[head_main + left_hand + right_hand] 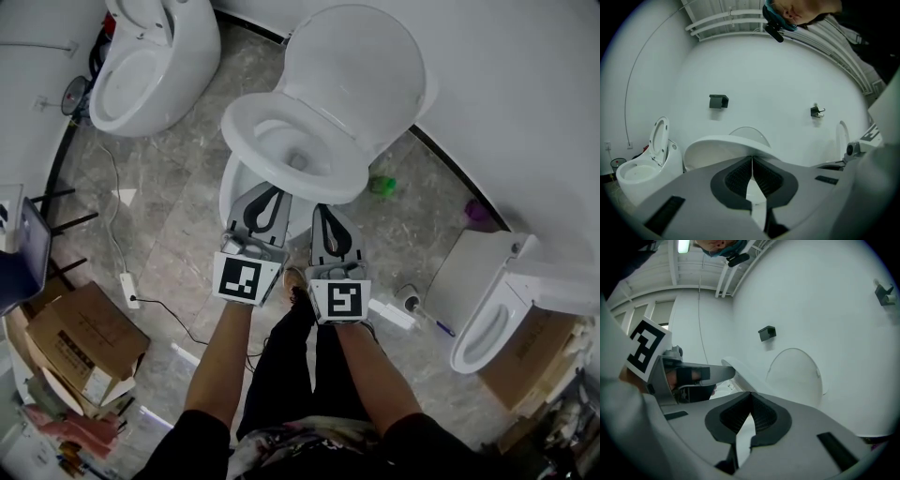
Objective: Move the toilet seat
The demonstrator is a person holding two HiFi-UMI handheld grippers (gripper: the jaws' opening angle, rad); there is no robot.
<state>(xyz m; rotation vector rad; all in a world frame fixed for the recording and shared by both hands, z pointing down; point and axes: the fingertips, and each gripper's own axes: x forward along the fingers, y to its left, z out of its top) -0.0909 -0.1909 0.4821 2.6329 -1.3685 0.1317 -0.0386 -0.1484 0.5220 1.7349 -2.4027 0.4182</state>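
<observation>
**A:** Starting at the hands: both tongs are pressed together, with nothing pinched between them. The left gripper (270, 195) and right gripper (324, 214) sit side by side, noses tucked under the front edge of the toilet seat (251, 131).

**B:** So the seat rides on top of the closed jaws?

**A:** I judge so, though the rim hides the contact itself, so I can't swear they touch. The seat hangs tilted, with its front lifted clear of the bowl (234, 192) below. Behind it the lid (361, 66) stands open near the wall (525, 84).

**B:** And how do you do this step well?

**A:** Assuming the seat is going up, raise both hands at the same rate so it doesn't twist on its hinge. Let the noses follow the seat's arc, up and back, rather than pushing straight up. Smooth plastic on closed tips could slide off sideways. Keep the two grippers spread evenly either side of the middle. Slow down near the top so the seat meets the lid softly instead of slapping it.
</observation>
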